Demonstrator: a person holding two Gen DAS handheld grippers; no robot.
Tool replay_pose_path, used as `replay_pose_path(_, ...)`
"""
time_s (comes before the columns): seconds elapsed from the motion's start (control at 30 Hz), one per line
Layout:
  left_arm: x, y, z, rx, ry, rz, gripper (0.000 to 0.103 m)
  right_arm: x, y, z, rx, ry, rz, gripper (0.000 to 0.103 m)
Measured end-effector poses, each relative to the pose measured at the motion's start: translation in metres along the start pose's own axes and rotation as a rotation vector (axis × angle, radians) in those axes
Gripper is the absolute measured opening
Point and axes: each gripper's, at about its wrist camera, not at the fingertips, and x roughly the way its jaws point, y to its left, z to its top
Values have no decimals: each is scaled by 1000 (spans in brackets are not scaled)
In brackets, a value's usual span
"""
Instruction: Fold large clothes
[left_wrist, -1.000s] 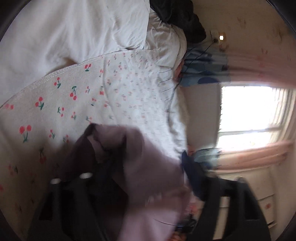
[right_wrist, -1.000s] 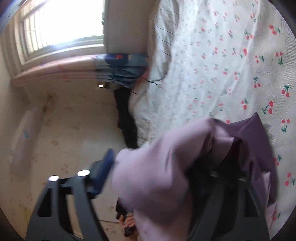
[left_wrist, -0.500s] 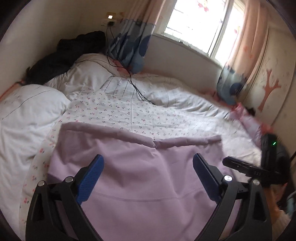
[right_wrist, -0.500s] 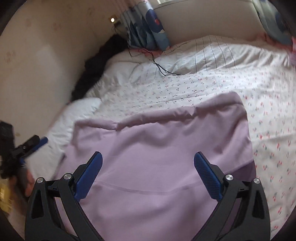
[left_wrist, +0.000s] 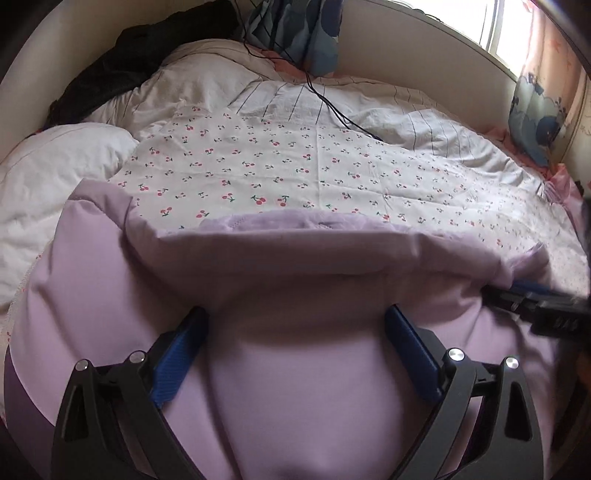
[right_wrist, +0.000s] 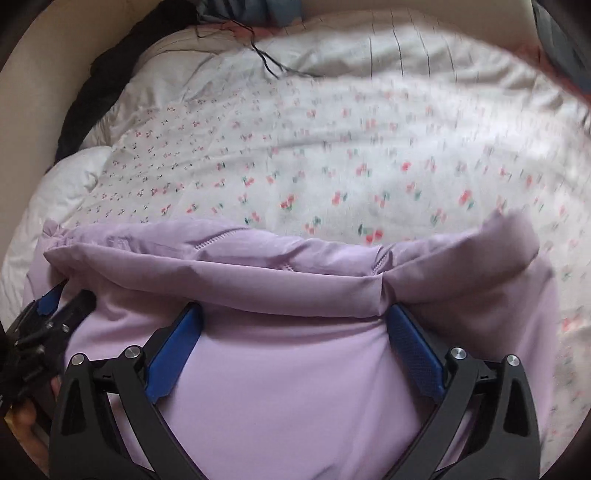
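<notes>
Right in front of me, my left gripper (left_wrist: 295, 328) has its blue-padded fingers (left_wrist: 179, 362) spread wide, nothing pinched between them, just hovering over the large lilac smooth-fabric garment (left_wrist: 295, 369). Same story on the other side: my right gripper (right_wrist: 293, 328) is spread apart too, pads (right_wrist: 415, 354) clear of the cloth as far as I can see.

The lilac garment lies on the near part of the bed, running up to its near edge beneath both tools. Its far portion sits doubled back toward me in a puffy roll (right_wrist: 258, 273) (stitched hem showing on top), so I judge one fold is laid but not flattened. The roll is uneven: its right end (right_wrist: 509, 240) kicks up loose near the bed's right side, and the left end bunches by the white pillow (left_wrist: 48, 166).

What's left, by my reckoning: press that roll flat, square the ends, then fold again across the width. So I'd call it early, maybe a first fold in.

Beyond the roll, the white cherry-print bedspread (left_wrist: 295, 166) stretches open. Farther still, a black cable (left_wrist: 332, 107) trails over a striped white duvet (left_wrist: 424, 122), a dark garment (left_wrist: 122, 55) heaps at the bed's far left corner, and a blue patterned curtain (left_wrist: 295, 29) hangs behind.
</notes>
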Motion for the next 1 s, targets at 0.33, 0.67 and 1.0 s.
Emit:
replay_pose_path(0.33,-10,-3,-6,8,-50,-5,93,55,-4,24,16,86,46,96)
replay_pose_path(0.67,-17,-2,-11,6,-89,-33,93,27,-42,23,8,10,-51,96)
replay_pose_path(1.0,-25,-2,-15,9,-133,-40,93,-24,-76,13,69,-98,-9,96)
